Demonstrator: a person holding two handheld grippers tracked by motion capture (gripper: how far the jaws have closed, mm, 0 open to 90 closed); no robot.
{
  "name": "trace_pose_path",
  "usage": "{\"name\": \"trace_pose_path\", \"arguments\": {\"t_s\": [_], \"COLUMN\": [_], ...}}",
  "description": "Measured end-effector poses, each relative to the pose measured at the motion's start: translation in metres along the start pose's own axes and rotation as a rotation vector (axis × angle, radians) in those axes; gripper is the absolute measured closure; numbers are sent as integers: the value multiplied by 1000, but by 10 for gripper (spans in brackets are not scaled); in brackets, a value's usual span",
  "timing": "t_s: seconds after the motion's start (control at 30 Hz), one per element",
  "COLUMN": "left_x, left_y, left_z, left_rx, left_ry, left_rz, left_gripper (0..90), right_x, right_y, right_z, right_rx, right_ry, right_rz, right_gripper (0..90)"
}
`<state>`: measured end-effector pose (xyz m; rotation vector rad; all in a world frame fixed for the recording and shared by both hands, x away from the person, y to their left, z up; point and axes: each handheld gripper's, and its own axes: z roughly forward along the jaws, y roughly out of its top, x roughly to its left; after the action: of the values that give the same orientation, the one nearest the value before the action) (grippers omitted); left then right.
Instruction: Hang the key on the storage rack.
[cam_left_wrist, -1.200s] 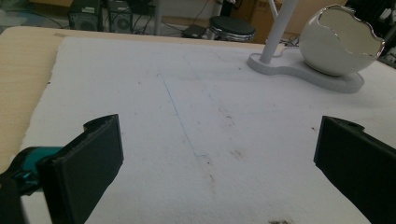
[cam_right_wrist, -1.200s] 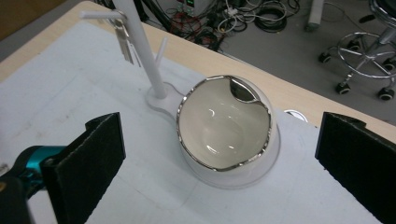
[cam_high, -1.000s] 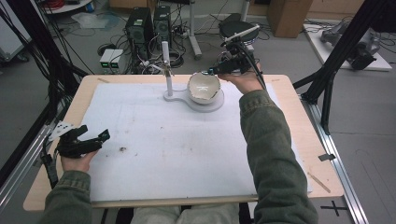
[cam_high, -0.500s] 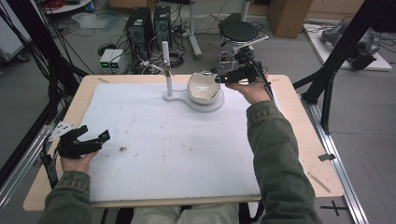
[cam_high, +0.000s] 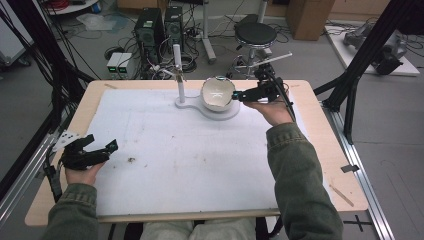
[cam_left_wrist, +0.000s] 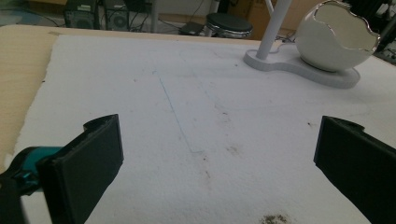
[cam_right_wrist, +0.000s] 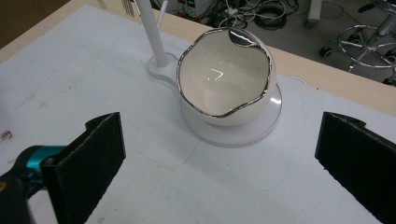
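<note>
High view: the counter (cam_high: 320, 150) carries a white mat (cam_high: 190, 150) over most of its top. At the far middle of the mat stands a white stand (cam_high: 210, 109) with a flat base and an upright post (cam_high: 178, 70). On the round right end of that base sits a white bowl (cam_high: 218, 93) with a wavy silver rim, tipped so that its mouth faces up and toward the near side.

The right gripper (cam_high: 239, 96) is held at the far right of the mat, just to the right of the bowl, pointing left at it. Whether it touches the bowl cannot be told from this view. The left gripper (cam_high: 111, 145) rests at the near left edge of the mat, well apart from the bowl, pointing right.

Right gripper view: the fingers (cam_right_wrist: 100, 154) stand wide apart with nothing between them. The bowl (cam_right_wrist: 224, 74) lies ahead of them, clear of both, on the round base (cam_right_wrist: 266, 121). The post (cam_right_wrist: 152, 37) rises to the left of the bowl.

Left gripper view: the fingers (cam_left_wrist: 93, 163) stand wide apart and hold nothing; bare mat (cam_left_wrist: 196, 130) with small dark specks lies between them. The bowl (cam_left_wrist: 334, 37) and stand (cam_left_wrist: 289, 63) show far off at the upper right.
</note>
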<state>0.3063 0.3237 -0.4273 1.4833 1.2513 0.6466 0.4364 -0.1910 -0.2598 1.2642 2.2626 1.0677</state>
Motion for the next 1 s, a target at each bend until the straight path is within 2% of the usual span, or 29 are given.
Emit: {"name": "trace_pose_path", "arguments": {"t_s": [0.3,0.53,0.77,1.0], "left_x": [0,-1,-1,-2], "left_y": [0,0,0,-1], "left_z": [-1,0,-1,-1], "left_rx": [1,12,14,17], "left_ry": [4,10,4,4], "left_rz": [0,7,7,9], "left_gripper": [18,18,18,18], "right_x": [4,4,-4,-15], "right_y": [-23,-40,-64,-89], "right_z": [0,1,2,-1], "right_rx": [-10,-3,-16,-37], "right_ry": [-26,-26,-18,-48], "right_rz": [-10,-11,40,84], "right_gripper": [6,6,6,6]}}
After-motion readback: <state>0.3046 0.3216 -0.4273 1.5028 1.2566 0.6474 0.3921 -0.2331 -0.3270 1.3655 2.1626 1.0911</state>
